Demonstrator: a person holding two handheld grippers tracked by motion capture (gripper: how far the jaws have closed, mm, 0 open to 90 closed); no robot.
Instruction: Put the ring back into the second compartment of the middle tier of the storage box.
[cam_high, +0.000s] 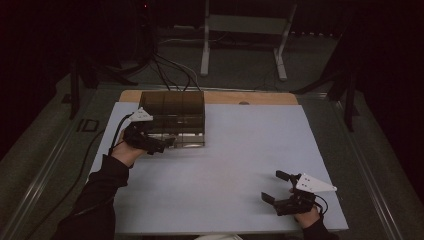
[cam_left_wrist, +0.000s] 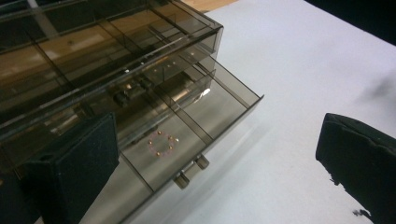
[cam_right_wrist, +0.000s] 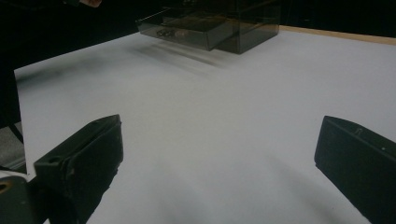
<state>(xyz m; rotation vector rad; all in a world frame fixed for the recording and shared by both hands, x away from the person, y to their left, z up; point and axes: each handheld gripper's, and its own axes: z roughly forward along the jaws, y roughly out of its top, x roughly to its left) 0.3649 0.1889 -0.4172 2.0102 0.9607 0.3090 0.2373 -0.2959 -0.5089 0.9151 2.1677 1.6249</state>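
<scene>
Black jaws of the right gripper (cam_high: 281, 188) are seen spread wide apart, low over the bare near right part of the white table (cam_high: 240, 165), with nothing between them. At the far left of the table, a smoky transparent drawer box (cam_high: 172, 116) is set, and its bottom drawer (cam_left_wrist: 187, 135) is pulled partway out toward the person. The left gripper (cam_high: 157, 145) is held at the front of that drawer, its jaws also parted and nothing clamped; one jaw is seen against the box front at the left, the other well out over the table.

The box is judged to be of thin, hard plastic: stiff, light, smooth and probably slippery, so it could be shoved across the table if pushed hard, and could be cracked by a heavy squeeze. The drawer is best taken by the small metal handle (cam_left_wrist: 191, 170) at the middle of its front wall, since the flat walls give little purchase. Small dark items (cam_left_wrist: 128, 93) are glimpsed deeper inside, but cannot be identified.
</scene>
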